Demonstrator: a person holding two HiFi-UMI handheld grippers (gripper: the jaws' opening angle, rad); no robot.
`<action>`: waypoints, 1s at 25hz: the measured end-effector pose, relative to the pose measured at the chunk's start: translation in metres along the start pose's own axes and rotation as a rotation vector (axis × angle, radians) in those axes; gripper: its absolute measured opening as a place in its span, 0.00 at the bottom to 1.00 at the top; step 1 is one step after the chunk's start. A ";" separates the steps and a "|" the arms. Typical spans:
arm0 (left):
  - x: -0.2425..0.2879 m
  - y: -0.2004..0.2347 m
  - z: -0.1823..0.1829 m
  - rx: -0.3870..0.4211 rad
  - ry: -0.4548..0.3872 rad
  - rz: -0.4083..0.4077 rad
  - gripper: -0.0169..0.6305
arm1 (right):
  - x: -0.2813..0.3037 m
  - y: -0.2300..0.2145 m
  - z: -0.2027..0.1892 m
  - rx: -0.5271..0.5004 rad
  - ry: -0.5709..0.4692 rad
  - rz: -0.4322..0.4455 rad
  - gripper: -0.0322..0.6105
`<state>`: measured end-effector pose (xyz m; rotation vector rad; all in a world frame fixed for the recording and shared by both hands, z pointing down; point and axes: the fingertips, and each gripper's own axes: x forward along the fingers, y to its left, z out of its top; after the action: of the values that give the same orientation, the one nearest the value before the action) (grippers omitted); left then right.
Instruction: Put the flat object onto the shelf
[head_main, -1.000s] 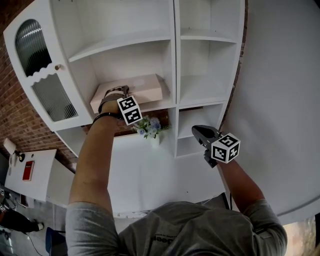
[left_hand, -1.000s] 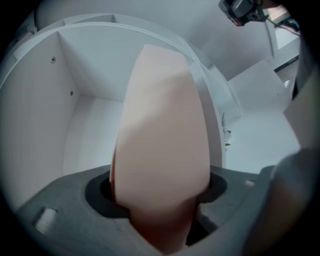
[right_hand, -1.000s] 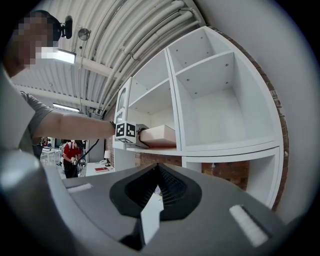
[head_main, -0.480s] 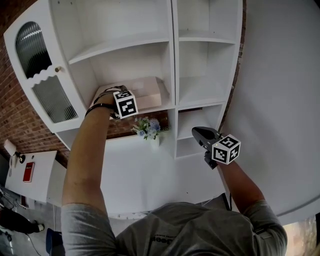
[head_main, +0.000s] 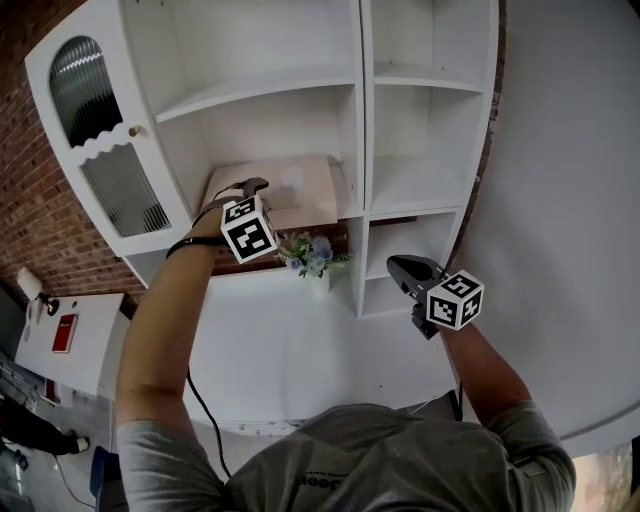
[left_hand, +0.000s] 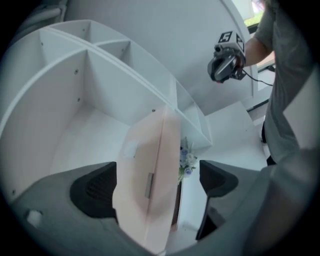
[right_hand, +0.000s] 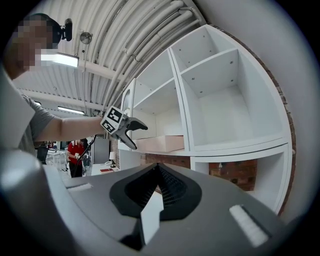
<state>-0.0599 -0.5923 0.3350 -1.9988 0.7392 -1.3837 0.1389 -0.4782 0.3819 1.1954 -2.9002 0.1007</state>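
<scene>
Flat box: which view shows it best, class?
Head view: the box appears nearly whole, from above. The left gripper view shows it close but blurred; the right gripper view shows it small, far off, side-on.

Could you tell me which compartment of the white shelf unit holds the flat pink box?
The wide compartment left of the divider, directly above the flowers; the flat pink box lies on its floor.

The shelf (head_main: 290, 85) is smooth white paint with a faint sheen. The box (head_main: 310, 200) looks like matt, pale cardboard. At nine o'clock in the head view, the brick (head_main: 40, 200) is rough and red; the door's glass (head_main: 125, 190) is ribbed.
</scene>
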 end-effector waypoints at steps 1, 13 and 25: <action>-0.011 -0.005 0.003 -0.017 -0.042 0.015 0.85 | 0.002 0.002 0.000 -0.002 0.001 0.004 0.06; -0.124 -0.112 -0.022 -0.383 -0.450 0.174 0.69 | 0.021 0.031 0.006 -0.035 0.005 0.058 0.06; -0.133 -0.181 -0.089 -0.982 -0.706 0.138 0.43 | 0.028 0.062 -0.001 -0.042 0.028 0.096 0.06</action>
<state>-0.1644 -0.3881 0.4105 -2.8117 1.2969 -0.0931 0.0748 -0.4541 0.3801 1.0406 -2.9195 0.0554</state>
